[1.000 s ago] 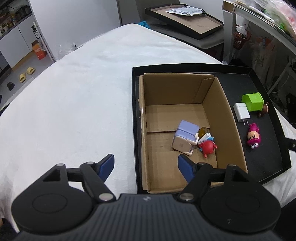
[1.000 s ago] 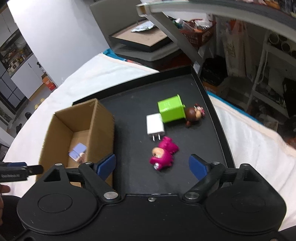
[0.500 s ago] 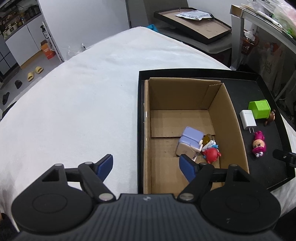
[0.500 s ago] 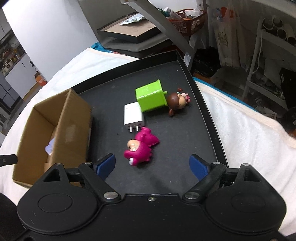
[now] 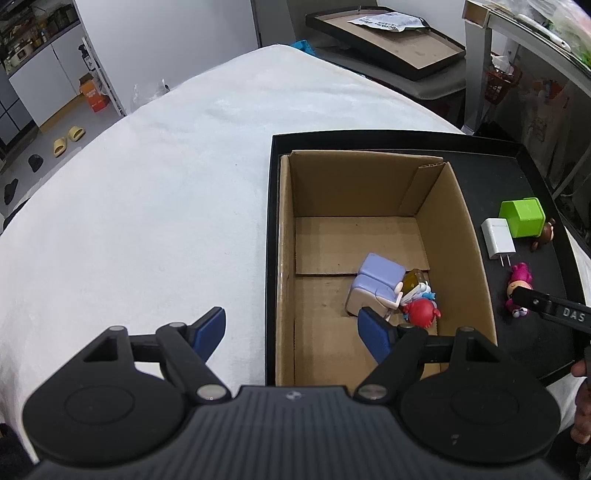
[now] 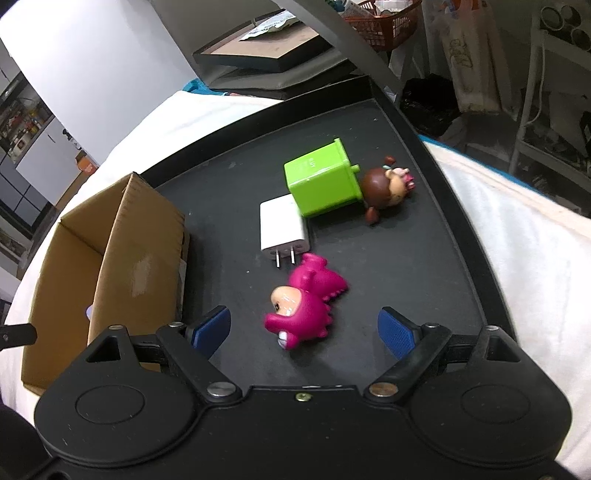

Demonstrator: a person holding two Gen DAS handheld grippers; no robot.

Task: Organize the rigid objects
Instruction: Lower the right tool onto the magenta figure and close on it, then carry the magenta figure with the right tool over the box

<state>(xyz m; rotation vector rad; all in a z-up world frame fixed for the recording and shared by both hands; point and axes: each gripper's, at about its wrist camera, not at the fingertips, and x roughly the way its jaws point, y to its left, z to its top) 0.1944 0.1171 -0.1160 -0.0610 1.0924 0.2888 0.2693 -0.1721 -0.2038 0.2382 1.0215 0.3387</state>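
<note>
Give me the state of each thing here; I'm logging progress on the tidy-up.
Cardboard box: open, upright on the black tray, partly filled.
Pink figure: lying on the tray, not boxed.
White charger: flat, prongs out, touching the green cube.
Green cube: tipped on its side.
Brown figure: lying down.
Left hand-held gripper: open, empty.
Right hand-held gripper: open, empty.

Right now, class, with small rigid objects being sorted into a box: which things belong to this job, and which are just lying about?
Part of the job:
cardboard box
black tray
pink figurine
white charger
green cube
brown figurine
right gripper, jaws open

Just lying about:
yellow slippers
orange basket
spare tray
</note>
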